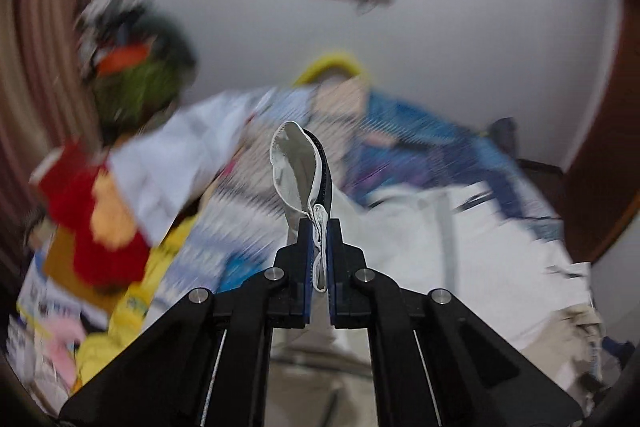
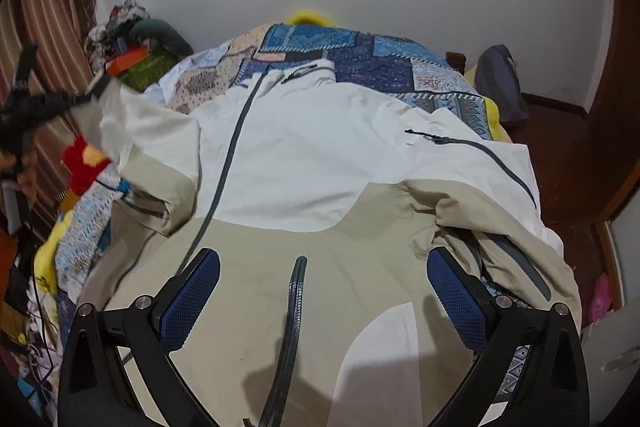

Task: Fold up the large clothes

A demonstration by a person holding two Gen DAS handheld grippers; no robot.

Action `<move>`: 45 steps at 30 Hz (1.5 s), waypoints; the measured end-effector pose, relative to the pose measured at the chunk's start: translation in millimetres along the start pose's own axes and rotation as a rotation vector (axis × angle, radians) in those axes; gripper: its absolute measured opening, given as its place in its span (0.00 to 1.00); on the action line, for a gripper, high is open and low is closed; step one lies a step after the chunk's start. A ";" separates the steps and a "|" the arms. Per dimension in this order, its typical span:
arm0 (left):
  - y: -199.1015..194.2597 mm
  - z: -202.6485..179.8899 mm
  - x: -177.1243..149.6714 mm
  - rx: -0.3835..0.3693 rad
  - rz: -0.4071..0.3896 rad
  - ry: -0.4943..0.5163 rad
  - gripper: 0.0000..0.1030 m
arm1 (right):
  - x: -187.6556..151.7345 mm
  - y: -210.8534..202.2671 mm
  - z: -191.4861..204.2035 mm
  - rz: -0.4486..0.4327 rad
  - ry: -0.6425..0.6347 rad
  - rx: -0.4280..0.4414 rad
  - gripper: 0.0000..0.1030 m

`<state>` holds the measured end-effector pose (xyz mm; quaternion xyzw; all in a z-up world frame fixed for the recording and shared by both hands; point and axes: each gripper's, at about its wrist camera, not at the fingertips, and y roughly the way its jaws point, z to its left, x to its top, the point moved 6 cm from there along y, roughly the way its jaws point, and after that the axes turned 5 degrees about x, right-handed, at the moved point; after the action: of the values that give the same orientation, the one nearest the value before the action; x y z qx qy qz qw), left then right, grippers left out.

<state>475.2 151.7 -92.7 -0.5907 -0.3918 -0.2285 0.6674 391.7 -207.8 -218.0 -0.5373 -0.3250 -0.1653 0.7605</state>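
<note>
Left gripper (image 1: 319, 227) clenched on the jacket's (image 2: 304, 155) cuff (image 1: 298, 163) — lifted off the bed's (image 2: 360, 55) left edge; right gripper (image 2: 323, 267) spread wide, empty, over the hem.

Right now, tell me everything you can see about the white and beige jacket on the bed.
The jacket lies spread across the patchwork quilt, white above, beige below, in thin shell-like fabric with dark grey zippers. Its left side is lifted: the left gripper is shut on a white edge. The right gripper hovers open over the beige part.
</note>
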 end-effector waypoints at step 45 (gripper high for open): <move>118.6 49.3 -127.3 0.147 0.333 0.146 0.87 | 92.7 38.4 54.8 -0.061 -0.235 -0.065 1.00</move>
<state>478.8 202.7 -266.1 -0.5788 -0.2547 -0.1279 0.7641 465.4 -134.0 -171.4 -0.5672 -0.4227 -0.1346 0.6939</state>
